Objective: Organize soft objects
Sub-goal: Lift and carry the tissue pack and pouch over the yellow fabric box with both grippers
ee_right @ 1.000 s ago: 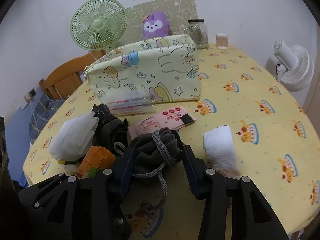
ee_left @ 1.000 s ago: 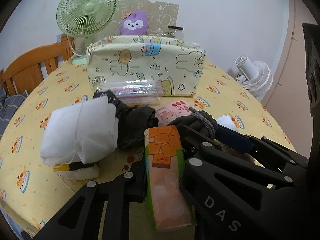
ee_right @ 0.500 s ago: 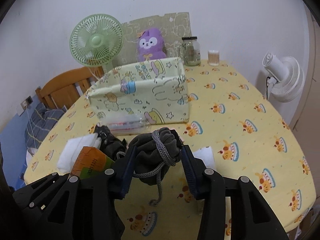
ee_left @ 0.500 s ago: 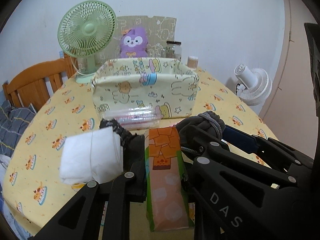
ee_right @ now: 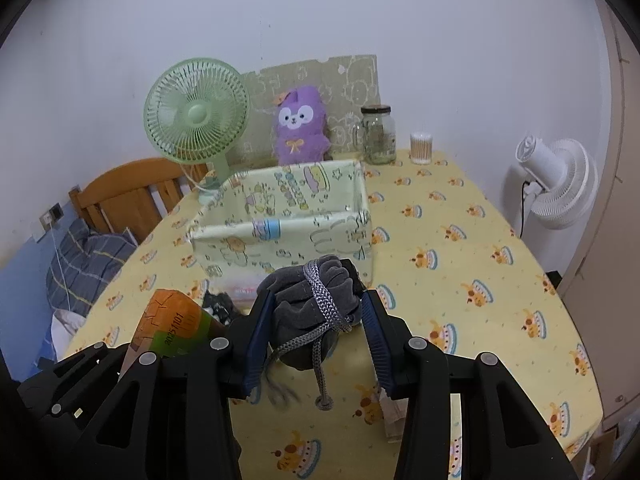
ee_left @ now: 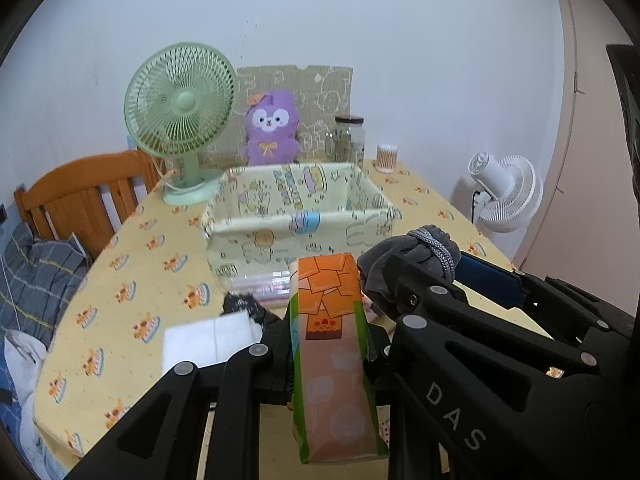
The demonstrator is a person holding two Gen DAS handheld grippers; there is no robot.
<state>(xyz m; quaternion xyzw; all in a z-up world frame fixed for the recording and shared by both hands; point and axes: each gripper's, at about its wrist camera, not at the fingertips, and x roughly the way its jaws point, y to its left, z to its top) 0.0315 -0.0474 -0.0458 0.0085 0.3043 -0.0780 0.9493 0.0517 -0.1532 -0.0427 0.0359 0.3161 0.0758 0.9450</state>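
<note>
My left gripper (ee_left: 328,344) is shut on an orange and green soft tissue pack (ee_left: 334,356), held lengthwise above the table. To its right my right gripper (ee_right: 316,312) is shut on a grey drawstring pouch (ee_right: 312,292) whose cord hangs down; the pouch (ee_left: 416,256) also shows in the left wrist view. Both are lifted in front of the open yellow cartoon-print fabric box (ee_left: 300,216), which stands behind them (ee_right: 280,220). A white cloth bundle (ee_left: 208,340) and a black item (ee_left: 244,306) lie on the table below the left gripper.
Behind the box stand a green desk fan (ee_right: 196,116), a purple plush (ee_right: 300,128), a glass jar (ee_right: 378,134) and a cotton-swab tub (ee_right: 421,147). A clear plastic packet (ee_left: 260,284) lies at the box's front. A wooden chair (ee_left: 80,196) is left, a white fan (ee_right: 556,184) right.
Both grippers have risen with the tissue pack and the pouch, so the box's open inside now shows. The table items have dropped lower in view.
</note>
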